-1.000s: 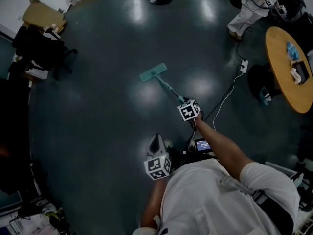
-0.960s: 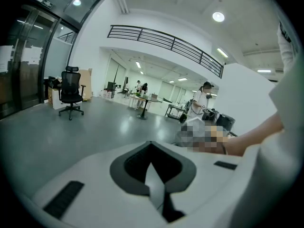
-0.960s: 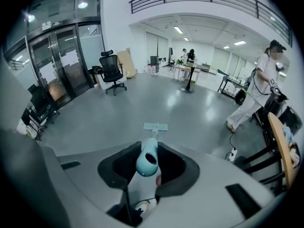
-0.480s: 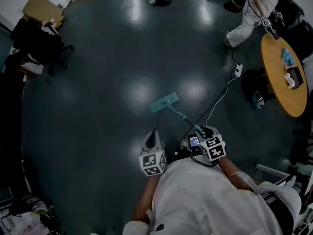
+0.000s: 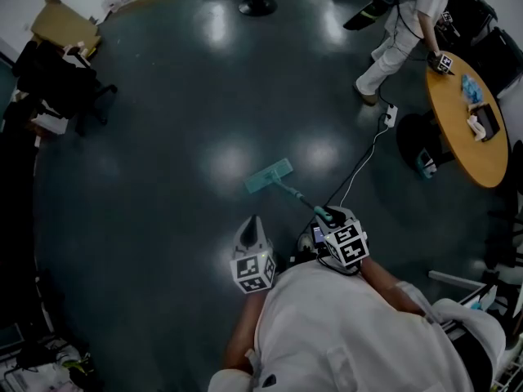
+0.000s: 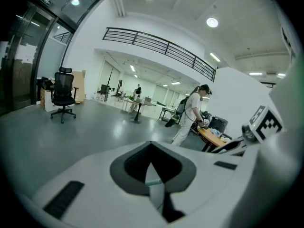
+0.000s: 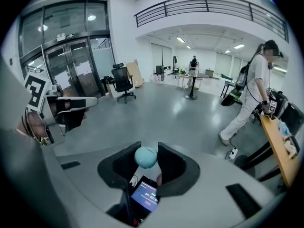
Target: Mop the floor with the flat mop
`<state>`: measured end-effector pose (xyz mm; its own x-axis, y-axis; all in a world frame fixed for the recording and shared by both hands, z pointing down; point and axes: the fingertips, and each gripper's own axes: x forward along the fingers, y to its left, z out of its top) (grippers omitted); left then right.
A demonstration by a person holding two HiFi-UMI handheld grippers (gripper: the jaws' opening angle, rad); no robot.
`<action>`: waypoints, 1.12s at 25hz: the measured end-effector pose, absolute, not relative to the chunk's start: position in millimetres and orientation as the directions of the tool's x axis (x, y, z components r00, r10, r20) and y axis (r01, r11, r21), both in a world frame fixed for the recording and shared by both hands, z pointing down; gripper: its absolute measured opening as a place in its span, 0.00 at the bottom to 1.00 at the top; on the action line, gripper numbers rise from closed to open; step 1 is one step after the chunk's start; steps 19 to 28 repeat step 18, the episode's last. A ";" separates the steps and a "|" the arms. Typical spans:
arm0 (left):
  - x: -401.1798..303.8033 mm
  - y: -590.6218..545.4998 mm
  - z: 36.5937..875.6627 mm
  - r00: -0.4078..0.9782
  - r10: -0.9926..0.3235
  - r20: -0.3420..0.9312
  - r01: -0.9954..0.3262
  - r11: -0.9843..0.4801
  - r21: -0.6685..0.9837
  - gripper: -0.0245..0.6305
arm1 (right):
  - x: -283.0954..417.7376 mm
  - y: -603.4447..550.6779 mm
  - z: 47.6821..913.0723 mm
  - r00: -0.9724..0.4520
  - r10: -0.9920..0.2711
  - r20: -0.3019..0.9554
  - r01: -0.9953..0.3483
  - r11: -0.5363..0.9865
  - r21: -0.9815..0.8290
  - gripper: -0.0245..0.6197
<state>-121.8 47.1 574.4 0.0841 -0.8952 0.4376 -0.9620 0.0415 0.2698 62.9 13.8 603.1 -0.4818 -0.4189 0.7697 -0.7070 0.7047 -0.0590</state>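
The flat mop lies with its teal head [image 5: 268, 175] on the dark floor ahead of me, and its handle [image 5: 298, 198] slants back towards my right side. My right gripper [image 5: 327, 216] is shut on the handle's top. In the right gripper view the round teal handle end [image 7: 145, 157] sits between the dark pads [image 7: 172, 165] of the right gripper [image 7: 146, 152]. My left gripper [image 5: 252, 225] is held near my body, left of the handle and apart from it. In its own view the left gripper [image 6: 151, 146] is shut with nothing in it.
A person [image 5: 402, 23] walks at the back right beside a round wooden table [image 5: 458, 125]. A power strip [image 5: 389, 117] and white cable [image 5: 359, 166] lie on the floor right of the mop. An office chair [image 5: 78, 76] and cardboard box [image 5: 57, 24] stand at the left. A timer screen [image 7: 145, 196] hangs by my waist.
The right gripper has drawn back to my body and pulled the mop head nearer, then nudged it slightly forward and left. The person has stepped left, away from the table.
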 end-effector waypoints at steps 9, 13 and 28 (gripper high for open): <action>-124.6 48.0 571.7 0.073 -0.899 0.431 -0.962 0.051 0.269 0.04 | 60.7 14.7 602.7 -0.493 -0.411 0.767 -0.705 0.705 -0.075 0.22; -122.7 47.0 570.0 0.075 -0.900 0.428 -0.964 0.044 0.263 0.04 | 62.0 15.2 603.1 -0.497 -0.408 0.766 -0.708 0.701 -0.086 0.22; -117.7 47.1 569.8 0.073 -0.900 0.429 -0.964 0.047 0.261 0.04 | 65.7 15.3 604.0 -0.503 -0.405 0.764 -0.699 0.710 -0.083 0.22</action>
